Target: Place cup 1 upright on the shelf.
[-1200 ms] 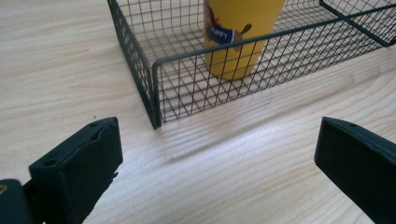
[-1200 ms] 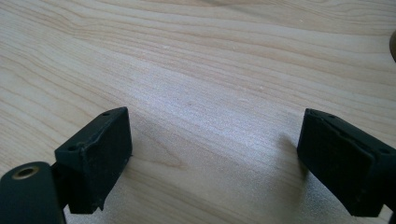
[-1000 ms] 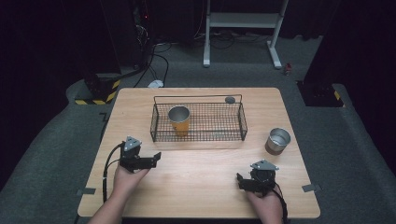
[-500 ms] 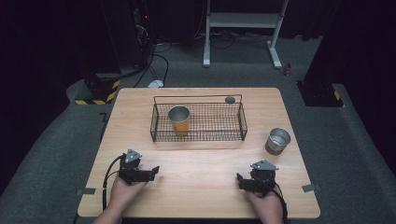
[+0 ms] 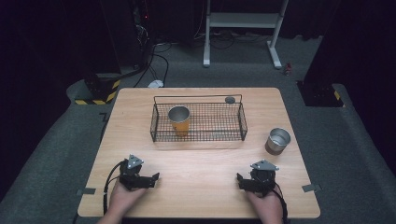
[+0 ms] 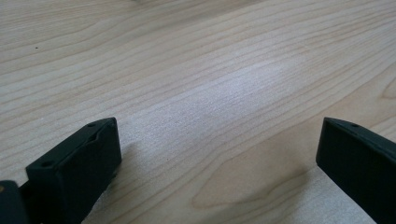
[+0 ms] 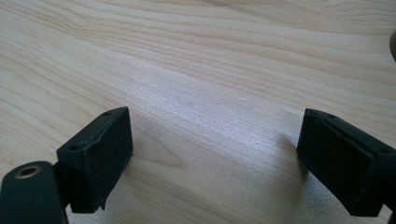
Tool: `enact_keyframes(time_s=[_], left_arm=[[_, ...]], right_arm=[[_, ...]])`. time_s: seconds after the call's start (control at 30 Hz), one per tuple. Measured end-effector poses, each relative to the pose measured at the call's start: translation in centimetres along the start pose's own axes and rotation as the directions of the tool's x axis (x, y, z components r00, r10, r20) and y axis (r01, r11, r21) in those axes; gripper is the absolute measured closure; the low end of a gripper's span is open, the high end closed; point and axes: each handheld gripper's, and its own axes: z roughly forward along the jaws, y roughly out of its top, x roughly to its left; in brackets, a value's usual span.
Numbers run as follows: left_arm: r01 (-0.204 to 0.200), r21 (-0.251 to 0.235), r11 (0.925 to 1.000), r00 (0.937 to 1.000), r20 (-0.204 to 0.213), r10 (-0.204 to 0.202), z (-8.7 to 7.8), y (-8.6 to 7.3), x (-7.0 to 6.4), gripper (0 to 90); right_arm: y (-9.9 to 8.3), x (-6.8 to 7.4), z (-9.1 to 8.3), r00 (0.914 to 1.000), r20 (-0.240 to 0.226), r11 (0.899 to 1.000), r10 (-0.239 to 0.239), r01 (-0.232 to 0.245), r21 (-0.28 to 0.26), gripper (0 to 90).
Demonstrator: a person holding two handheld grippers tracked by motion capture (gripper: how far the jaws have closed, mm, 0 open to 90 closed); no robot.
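Your left gripper point(image 5: 152, 179) rests at 7 o'clock on the table point(image 5: 201, 163), jaws released and holding nothing. Your right gripper point(image 5: 240, 181) rests at 5 o'clock, jaws likewise spread. An orange cup point(image 5: 179, 120) stands in the basket point(image 5: 236, 126) at 12 o'clock; a steel cup point(image 5: 278, 141) stands at 3 o'clock.

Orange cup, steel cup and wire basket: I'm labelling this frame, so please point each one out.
orange cup point(image 5: 179, 120), high view, on its orange side wall.
steel cup point(image 5: 278, 142), high view, on its outer wall below the rim.
wire basket point(image 5: 219, 122), high view, on the bare mesh floor right of the orange cup.
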Motion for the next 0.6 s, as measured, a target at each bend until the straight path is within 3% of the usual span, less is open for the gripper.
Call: enact_keyframes(time_s=[0.27,0.6], left_arm=[[-0.07,0.009,0.9975,0.9975,-0.006,0.07,0.2,-0.13,-0.62,0.0],[-0.049,-0.009,0.9987,0.9985,-0.023,0.049,0.14,-0.4,-0.68,0.1]], right_arm=[[0.01,-0.04,-0.01,1.0,-0.004,1.0,-0.005,0.005,0.003,9.9],[-0.02,-0.16,-0.07,1.0,-0.005,1.0,0.004,-0.004,-0.007,12.2]])
